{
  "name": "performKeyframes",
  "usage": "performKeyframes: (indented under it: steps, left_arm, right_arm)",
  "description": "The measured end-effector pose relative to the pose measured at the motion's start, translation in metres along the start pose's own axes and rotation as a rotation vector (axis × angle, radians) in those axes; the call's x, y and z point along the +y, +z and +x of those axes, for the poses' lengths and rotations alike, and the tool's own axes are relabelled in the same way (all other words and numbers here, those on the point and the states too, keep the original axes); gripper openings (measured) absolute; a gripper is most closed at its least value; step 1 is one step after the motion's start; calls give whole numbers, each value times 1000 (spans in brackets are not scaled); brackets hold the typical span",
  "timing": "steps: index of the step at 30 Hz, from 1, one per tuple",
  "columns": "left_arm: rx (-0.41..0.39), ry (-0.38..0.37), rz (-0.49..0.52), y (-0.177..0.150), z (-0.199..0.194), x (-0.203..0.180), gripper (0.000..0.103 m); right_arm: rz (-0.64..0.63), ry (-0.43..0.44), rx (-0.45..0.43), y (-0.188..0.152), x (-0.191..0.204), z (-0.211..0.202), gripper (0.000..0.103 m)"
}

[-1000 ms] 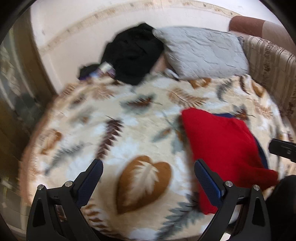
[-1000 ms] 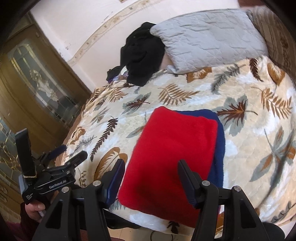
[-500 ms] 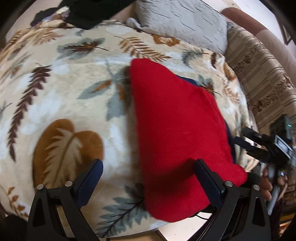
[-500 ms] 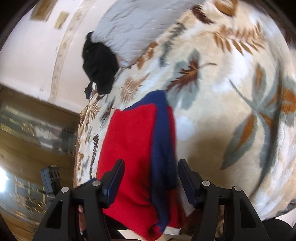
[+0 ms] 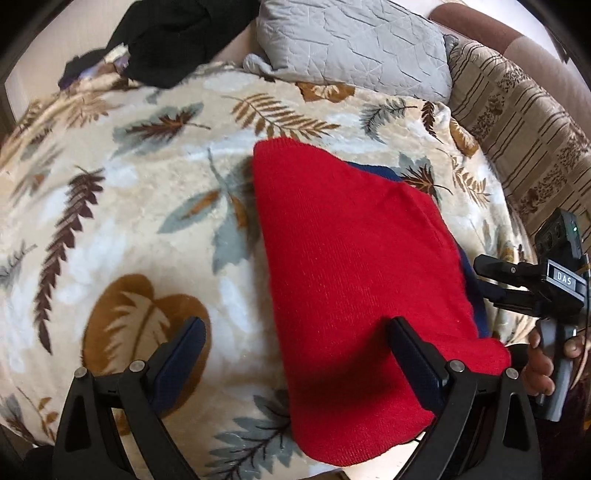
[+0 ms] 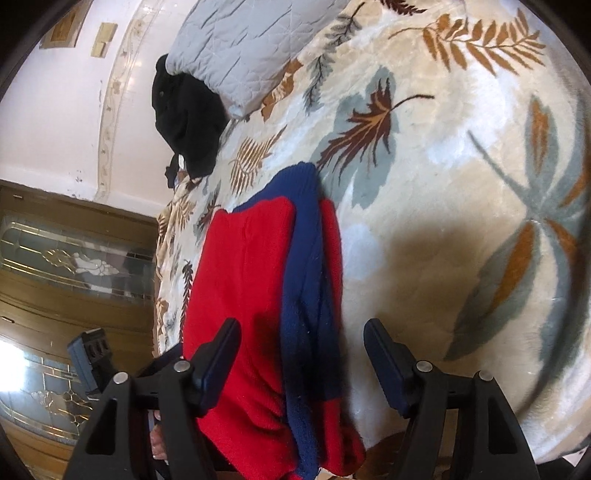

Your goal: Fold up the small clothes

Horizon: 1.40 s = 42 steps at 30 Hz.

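Underneath everything lies a plush cream blanket [image 5: 140, 206] printed with brown, tan and grey-blue leaves, spread over the bed. At its far end a grey quilted pillow [image 5: 354, 40] leans beside a heap of black clothing [image 5: 173, 33], both against a white wall [image 6: 55, 103] with a pale ornamental border.

My left tongs [image 5: 295, 354] are released, fingers spread wide above the blanket; the one on my right side overlaps the near part of the folded red knit garment [image 5: 354, 266], though I cannot tell whether it touches. That garment lies flat on the blanket, near the edge closest to me, with a navy blue layer [image 5: 373, 171] peeking out along its far and right sides.

My left camera alone shows the striped, patterned sofa back [image 5: 524, 122] along the right of the bed, and my right tongs [image 5: 491, 280] seen from outside, held in my hand [image 5: 543, 365] just beside the garment's right edge.

My right camera alone shows a wooden door with leaded glass panels [image 6: 66, 266] under the wall, and the garment side-on: red on top, navy [image 6: 306, 280] sandwiched in the middle, red again below. My right tongs [image 6: 301, 369] are also released, fingers straddling the garment's navy edge without pinching it. Part of my left tongs' body [image 6: 92, 354] shows in front of the door.
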<state>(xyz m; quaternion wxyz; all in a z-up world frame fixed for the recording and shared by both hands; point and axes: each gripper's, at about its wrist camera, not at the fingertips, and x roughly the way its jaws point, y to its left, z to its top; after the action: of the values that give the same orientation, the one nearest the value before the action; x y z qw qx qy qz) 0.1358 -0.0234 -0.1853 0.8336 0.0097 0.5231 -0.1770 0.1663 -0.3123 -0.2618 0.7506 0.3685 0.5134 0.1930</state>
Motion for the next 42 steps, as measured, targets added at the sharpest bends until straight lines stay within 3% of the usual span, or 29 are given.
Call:
performKeyframes:
  steps: [8,16,21,27,32,42]
  left_arm:
    - [-35,67,48,2,-5,-4,99]
    - [-19,32,39,7,3,-5,99]
    - [25,-55,-7,10,13,-1,99]
    - [137,-244,-89,9,36,8,99]
    - [197,-346,-156,4,51,13,99]
    - [186,-380,-130,6,55,0,99]
  right_arm:
    - [-20,-6,14,-1,3,6,73]
    - [-14,0,26,0,1,9,73]
    - [-3,5,33,1,-2,11,73]
    - [11,17,50,1,-4,14,73]
    - [25,35,58,1,-6,16,73]
    - [43,92,94,-1,-8,26,74]
